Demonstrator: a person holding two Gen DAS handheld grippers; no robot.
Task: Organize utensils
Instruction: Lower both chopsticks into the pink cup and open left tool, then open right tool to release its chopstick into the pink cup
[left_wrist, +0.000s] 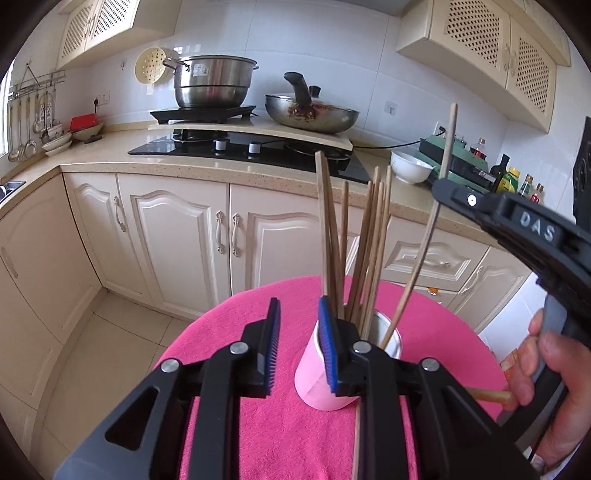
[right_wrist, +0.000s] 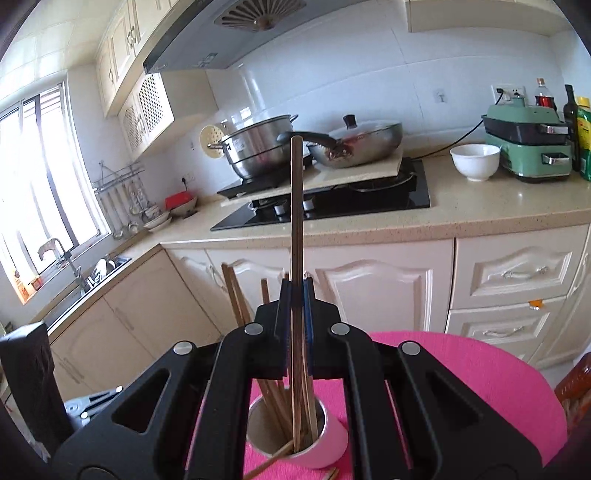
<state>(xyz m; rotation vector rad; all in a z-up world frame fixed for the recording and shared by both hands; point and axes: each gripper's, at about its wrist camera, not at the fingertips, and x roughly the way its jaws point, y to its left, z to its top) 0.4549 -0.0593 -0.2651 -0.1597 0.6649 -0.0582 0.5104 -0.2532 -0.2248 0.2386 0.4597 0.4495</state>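
A pink and white cup (left_wrist: 314, 376) stands on the pink cloth (left_wrist: 258, 424) and holds several wooden chopsticks (left_wrist: 369, 240). My left gripper (left_wrist: 299, 347) is open; its right pad rests by the cup's left side, the left pad apart from it. My right gripper (right_wrist: 294, 299) is shut on one chopstick (right_wrist: 295, 206), held upright with its lower end inside the cup (right_wrist: 332, 439). In the left wrist view that chopstick (left_wrist: 443, 162) leans out of the cup, pinched by the right gripper (left_wrist: 443, 195). Another chopstick (left_wrist: 491, 396) lies on the cloth by the hand.
Behind the round table is a counter (left_wrist: 184, 162) with a black hob (left_wrist: 258, 147), a steel pot (left_wrist: 210, 85), a wok (left_wrist: 310, 110), a white bowl (right_wrist: 474, 160) and a green appliance (right_wrist: 528, 144). Bottles (left_wrist: 509, 177) stand at right. A sink (right_wrist: 96, 273) is at left.
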